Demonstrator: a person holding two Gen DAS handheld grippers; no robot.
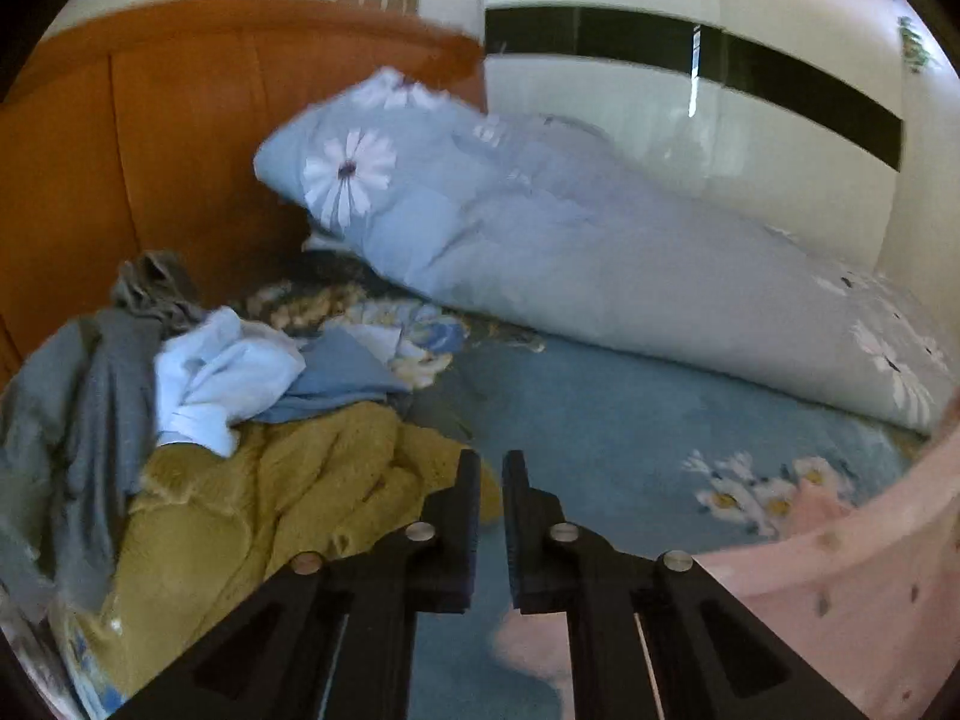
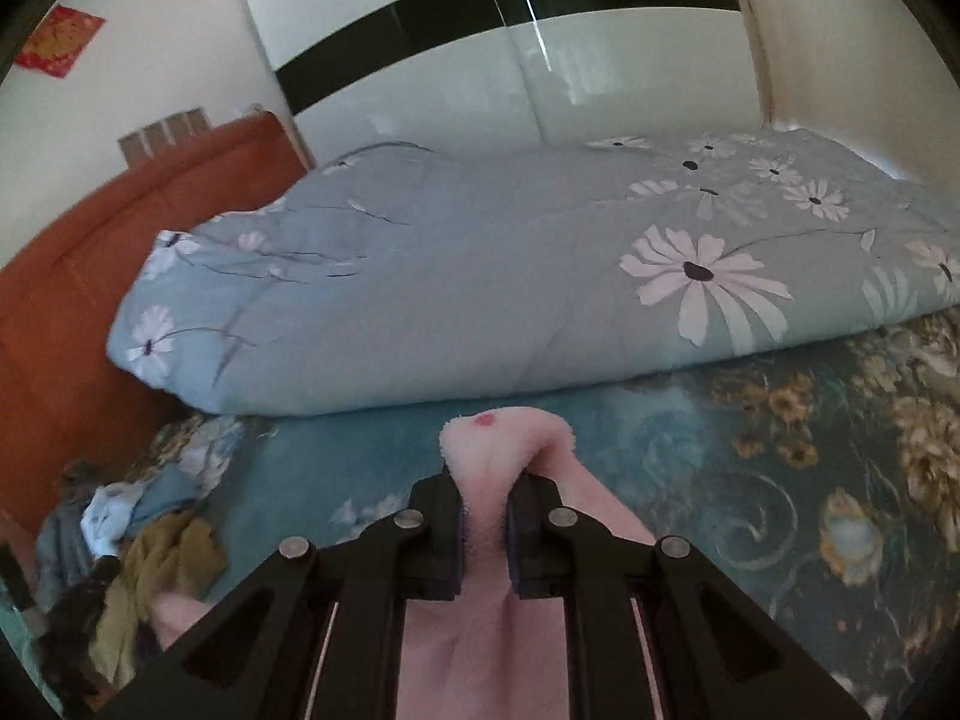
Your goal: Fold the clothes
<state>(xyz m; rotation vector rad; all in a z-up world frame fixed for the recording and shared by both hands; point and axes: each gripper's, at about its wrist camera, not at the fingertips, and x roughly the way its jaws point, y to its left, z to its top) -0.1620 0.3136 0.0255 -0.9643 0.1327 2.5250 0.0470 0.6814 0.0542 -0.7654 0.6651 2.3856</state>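
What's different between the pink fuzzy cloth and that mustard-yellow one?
The pink fuzzy cloth is pinched between the closed fingers of the right hand-held gripper; the mustard-yellow garment lies untouched. The pink one is stretched out in front of the cameras, while the yellow one sits crumpled in the pile beside the grey clothes and the white garment. Both look soft and fleecy.

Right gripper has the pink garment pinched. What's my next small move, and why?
Probably lay it flat on the open bed sheet ahead: the right gripper pinches a bunched fold of the pink garment, while the left gripper looks shut and empty.
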